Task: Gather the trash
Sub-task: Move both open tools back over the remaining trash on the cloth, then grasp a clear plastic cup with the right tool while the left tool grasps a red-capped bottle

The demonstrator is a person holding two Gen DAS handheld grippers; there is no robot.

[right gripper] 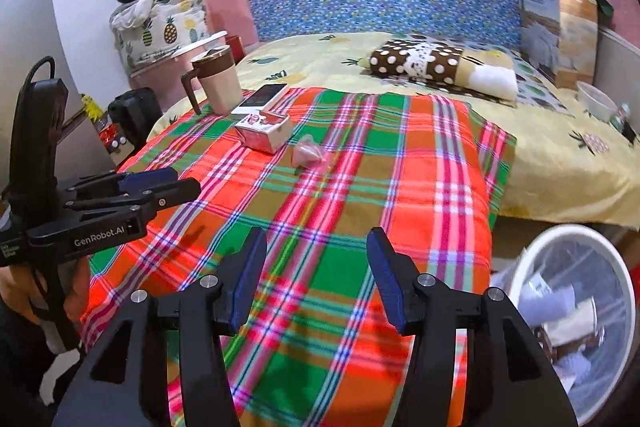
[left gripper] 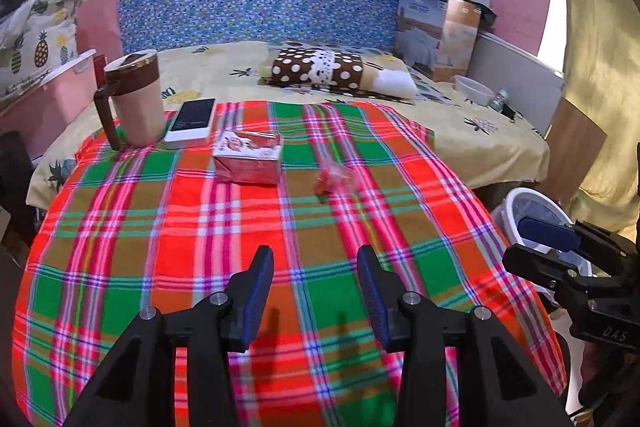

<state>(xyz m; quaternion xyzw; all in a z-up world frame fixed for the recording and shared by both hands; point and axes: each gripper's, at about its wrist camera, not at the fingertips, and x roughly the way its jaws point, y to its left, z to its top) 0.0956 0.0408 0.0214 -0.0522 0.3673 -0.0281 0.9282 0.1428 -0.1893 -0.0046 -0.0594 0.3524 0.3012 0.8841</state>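
Note:
A crumpled clear and pink wrapper (left gripper: 332, 179) (right gripper: 308, 152) lies on the plaid blanket (left gripper: 224, 239) (right gripper: 440, 187), just right of a small red and white carton (left gripper: 248, 158) (right gripper: 265, 133). My left gripper (left gripper: 314, 254) (right gripper: 182, 184) hovers open over the blanket's near part, well short of the wrapper, with nothing between its fingers. My right gripper (right gripper: 317, 234) (left gripper: 518, 242) is open and empty too, near the blanket's right edge. Beside the bed stands a white bin (right gripper: 528, 259) (left gripper: 516, 197) with a plastic liner and paper scraps inside.
A beige mug with a brown handle (left gripper: 138, 103) (right gripper: 218, 85) and a white phone (left gripper: 191, 123) (right gripper: 264, 96) sit at the blanket's far left. A dotted brown pillow (left gripper: 320, 67) (right gripper: 420, 61), a tall box (left gripper: 436, 31) and a white bowl (left gripper: 474, 89) lie further back on the bed.

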